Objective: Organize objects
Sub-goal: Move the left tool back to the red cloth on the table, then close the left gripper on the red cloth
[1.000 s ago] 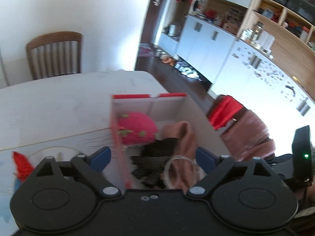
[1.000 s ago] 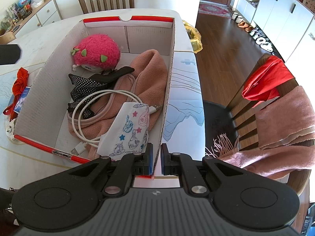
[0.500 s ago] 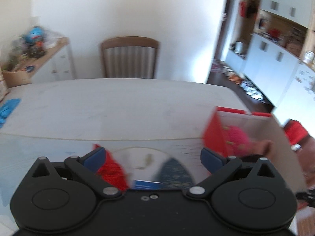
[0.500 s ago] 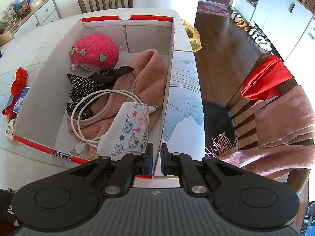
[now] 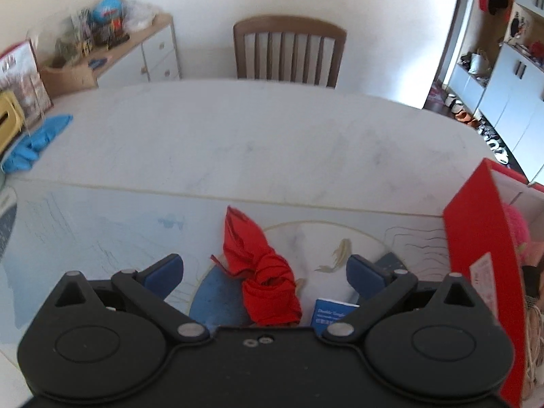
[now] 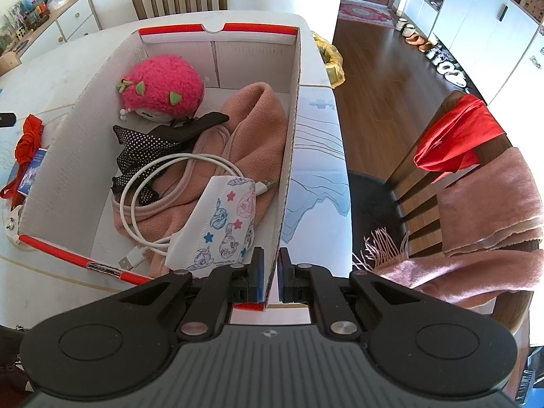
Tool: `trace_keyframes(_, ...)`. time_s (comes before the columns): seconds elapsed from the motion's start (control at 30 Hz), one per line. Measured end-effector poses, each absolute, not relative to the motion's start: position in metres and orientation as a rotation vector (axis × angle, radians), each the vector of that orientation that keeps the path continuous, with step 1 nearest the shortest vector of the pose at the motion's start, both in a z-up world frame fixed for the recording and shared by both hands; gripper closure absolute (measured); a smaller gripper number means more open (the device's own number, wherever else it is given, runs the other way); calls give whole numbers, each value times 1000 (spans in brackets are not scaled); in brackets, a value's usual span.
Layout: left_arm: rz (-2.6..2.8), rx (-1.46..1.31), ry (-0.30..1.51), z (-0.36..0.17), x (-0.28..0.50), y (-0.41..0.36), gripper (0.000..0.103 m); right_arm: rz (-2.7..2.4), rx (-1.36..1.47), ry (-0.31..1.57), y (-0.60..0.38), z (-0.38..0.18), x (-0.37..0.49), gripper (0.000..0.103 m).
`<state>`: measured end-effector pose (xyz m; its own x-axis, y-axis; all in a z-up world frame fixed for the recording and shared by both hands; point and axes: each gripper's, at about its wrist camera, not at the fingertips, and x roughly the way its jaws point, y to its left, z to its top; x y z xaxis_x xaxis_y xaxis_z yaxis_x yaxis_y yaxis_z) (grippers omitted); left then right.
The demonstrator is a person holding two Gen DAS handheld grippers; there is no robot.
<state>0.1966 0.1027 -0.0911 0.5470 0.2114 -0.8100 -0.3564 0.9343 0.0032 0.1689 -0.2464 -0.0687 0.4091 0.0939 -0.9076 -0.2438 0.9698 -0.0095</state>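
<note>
A red-and-white cardboard box stands on the table. It holds a pink plush toy, a pink fleece, a black dotted cloth, a white cable and a printed white pack. My right gripper is shut on the box's near right wall. A red cloth and a small blue box lie on the table left of the box. My left gripper is open, low over the red cloth.
A wooden chair stands at the table's far side. A blue cloth lies at the far left. A chair draped with a pink scarf and red cloth stands right of the table. A sideboard with clutter stands at the back left.
My left gripper has swung left, away from over the box, to above the red cloth and the small blue box. The right gripper still holds the box wall.
</note>
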Motion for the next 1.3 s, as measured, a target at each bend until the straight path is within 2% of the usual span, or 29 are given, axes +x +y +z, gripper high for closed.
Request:
trace_keyframes(0.6,401,-237,1090,-154,226,120,2,202,-152,1138,-245,-70,170,95)
trace_keyframes(0.93,404,-230,1095,-162,229,121,8,206,-153,1143,-244,-71,170,95)
trace_keyframes(1.0,393,-227,1087,-161,228,120,13,206,-154,1143,-244,-71,170,95)
trace_keyframes(1.1,378,-219,1077,-158,227,117,27,206,-153,1143,-244,-71,170,95)
trace_keyframes(1.27,352,-212,1064,-152,221,112,60,206,-154,1142,-244,-71,170,95)
trace_keyframes(1.3,343,-212,1062,-153,222,114,63,207,-154,1142,-244,-71,170,95)
